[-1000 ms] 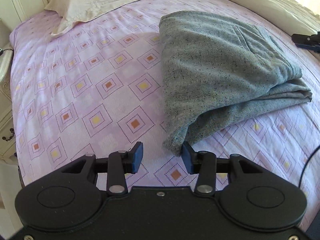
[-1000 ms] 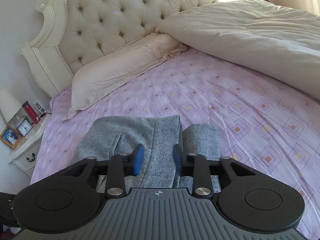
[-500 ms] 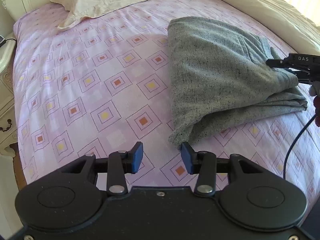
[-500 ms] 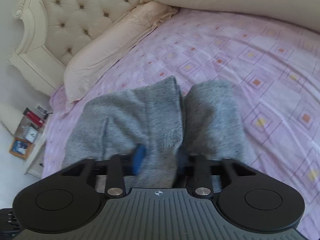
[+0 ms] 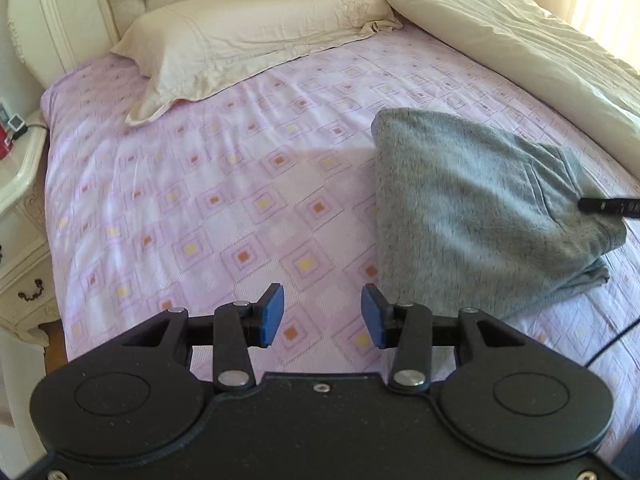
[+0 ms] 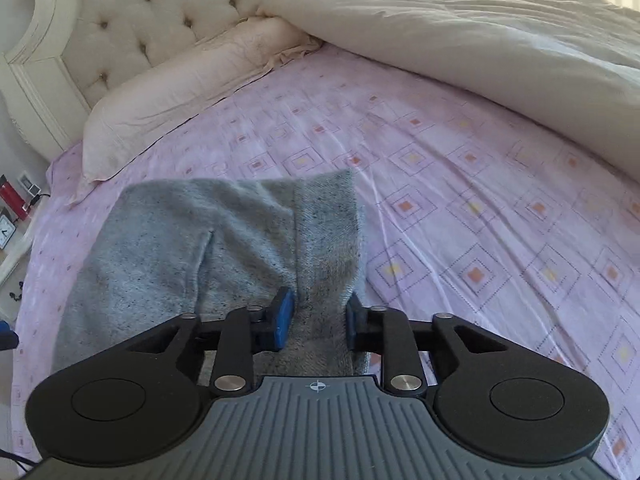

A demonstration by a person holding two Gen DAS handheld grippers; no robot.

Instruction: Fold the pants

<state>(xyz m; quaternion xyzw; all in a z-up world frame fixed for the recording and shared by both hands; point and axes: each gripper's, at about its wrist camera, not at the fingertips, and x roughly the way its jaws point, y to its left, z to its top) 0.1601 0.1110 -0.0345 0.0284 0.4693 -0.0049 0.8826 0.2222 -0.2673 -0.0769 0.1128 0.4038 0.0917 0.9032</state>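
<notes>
**Grey pants lie folded on the bed; your right tool straddles one fold**

Your bed sheet (image 5: 224,200), lilac with small squares, fills most of both views. A cream duvet (image 6: 480,40) is heaped across the upper right of the right wrist view, and a cream pillow (image 5: 248,36) lies along the top of the left wrist view, against the tufted headboard (image 6: 160,12) at upper left.

The grey pants (image 5: 472,208) sit folded at the right of the left wrist view, flat on the sheet; in the right wrist view they spread across the lower left and centre.

Your left gripper (image 5: 322,316) hangs at bottom centre over bare sheet, jaws spread with nothing between them, its right pad just beside the near edge of the pants.

Your right gripper (image 6: 318,320) has a raised fold of the pants between its blue pads. Its jaws have just been opening, and the pads (image 6: 283,318) stand apart at either side of the cloth; you cannot tell whether they press it.

A white nightstand (image 5: 20,184) stands at the left edge.
</notes>
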